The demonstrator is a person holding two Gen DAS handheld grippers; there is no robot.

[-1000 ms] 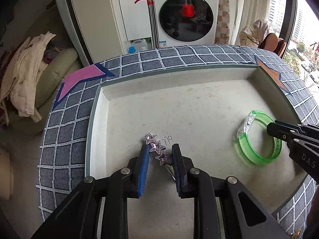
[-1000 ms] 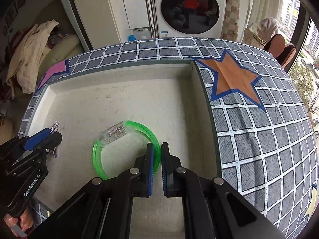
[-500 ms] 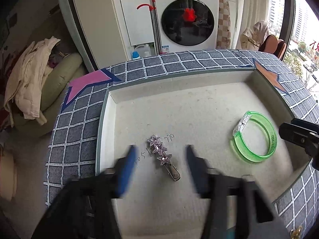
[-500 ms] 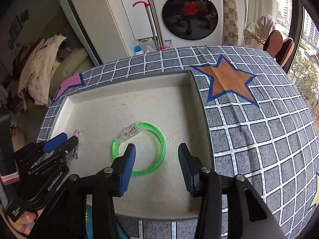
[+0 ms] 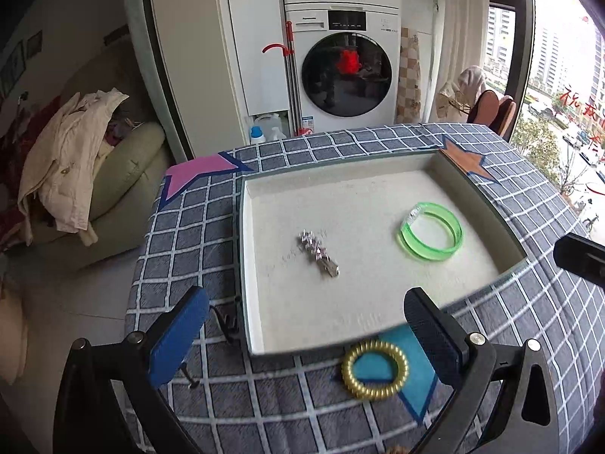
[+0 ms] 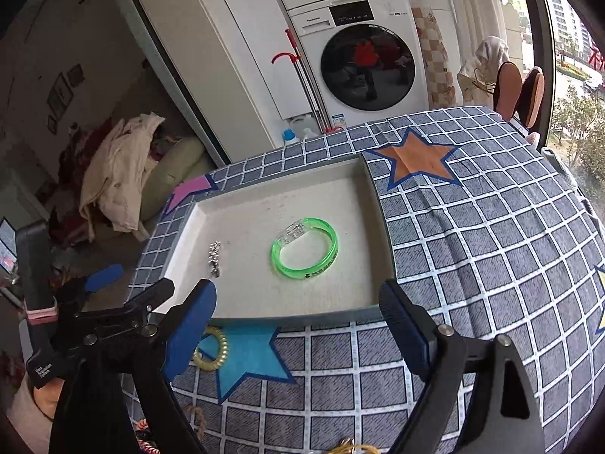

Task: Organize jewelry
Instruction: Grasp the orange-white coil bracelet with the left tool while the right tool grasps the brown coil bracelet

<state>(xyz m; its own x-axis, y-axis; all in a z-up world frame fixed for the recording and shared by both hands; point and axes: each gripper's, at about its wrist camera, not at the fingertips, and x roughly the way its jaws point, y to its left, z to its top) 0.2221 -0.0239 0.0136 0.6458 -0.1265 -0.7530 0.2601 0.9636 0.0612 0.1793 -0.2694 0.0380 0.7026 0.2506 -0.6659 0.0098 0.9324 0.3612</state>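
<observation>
Hair clip (image 5: 319,251) and green bangle (image 5: 431,236) lie apart inside tray (image 5: 249,265) on table (image 6: 491,265). Gold coil tie (image 5: 375,369) outside tray's near rim. Left gripper (image 5: 302,336) jaws released, empty; right gripper (image 6: 298,325) jaws opening, nothing between.

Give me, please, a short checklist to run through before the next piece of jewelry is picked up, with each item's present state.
1. Star hair clip lies flat inside the tray: ok.
2. Green bangle lies in the tray, apart from the clip: ok.
3. Left gripper empty, fingers wide: ok.
4. Right gripper empty; its jaws are opening, nothing between them: ok.
5. Gold coil hair tie in the tray: not ok; it lies on the checked cloth just outside the near wall.
6. More pieces at the cloth's near edge: cannot tell, they are cut off.
</observation>
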